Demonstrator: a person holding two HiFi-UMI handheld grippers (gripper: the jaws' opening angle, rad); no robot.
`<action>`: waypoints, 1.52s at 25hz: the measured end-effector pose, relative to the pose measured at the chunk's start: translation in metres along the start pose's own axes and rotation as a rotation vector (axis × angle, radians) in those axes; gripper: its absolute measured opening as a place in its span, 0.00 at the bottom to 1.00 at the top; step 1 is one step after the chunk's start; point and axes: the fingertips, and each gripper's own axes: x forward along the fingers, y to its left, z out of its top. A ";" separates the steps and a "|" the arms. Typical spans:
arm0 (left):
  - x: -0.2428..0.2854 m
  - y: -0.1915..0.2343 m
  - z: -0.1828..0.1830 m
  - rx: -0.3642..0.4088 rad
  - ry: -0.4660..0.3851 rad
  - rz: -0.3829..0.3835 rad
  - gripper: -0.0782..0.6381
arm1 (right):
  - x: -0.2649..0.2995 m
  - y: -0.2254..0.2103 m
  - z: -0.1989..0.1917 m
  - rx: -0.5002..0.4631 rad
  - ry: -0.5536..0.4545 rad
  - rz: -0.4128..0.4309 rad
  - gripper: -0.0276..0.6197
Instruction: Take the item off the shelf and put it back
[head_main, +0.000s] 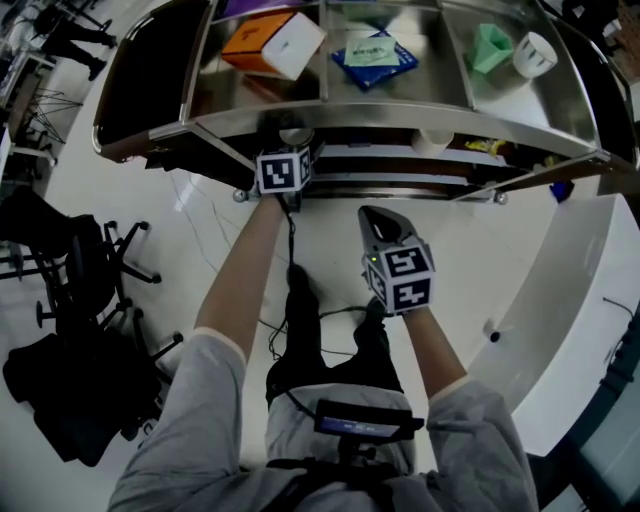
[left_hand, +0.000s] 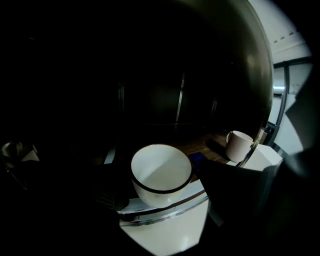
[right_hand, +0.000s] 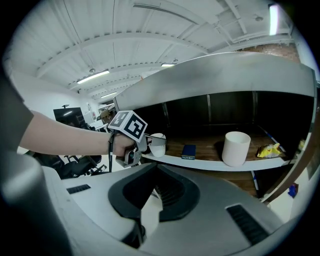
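White cup (left_hand: 161, 175) upright, mouth up | left fingers (left_hand: 240, 200) spread beside it | right fingers (right_hand: 175, 197) closed

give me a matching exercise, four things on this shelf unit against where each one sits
Things: 1 dark-rimmed bowl; 2 orange and white box; 3 small blue box; 4 yellow packet.
Places: a on the top shelf; b second shelf, right of the white cup; c between the left gripper's open jaws; d second shelf, between bowl and cup.
Pairs: 1-c; 2-a; 3-d; 4-b.
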 end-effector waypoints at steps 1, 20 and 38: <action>0.003 0.001 -0.001 0.003 0.004 -0.001 0.80 | 0.001 -0.001 -0.001 0.002 0.001 0.000 0.06; 0.016 0.005 -0.006 0.071 0.002 0.025 0.67 | 0.004 -0.019 -0.012 0.032 0.026 -0.008 0.06; -0.021 -0.002 0.004 0.072 -0.042 0.012 0.67 | -0.006 -0.020 -0.007 0.034 0.014 -0.016 0.06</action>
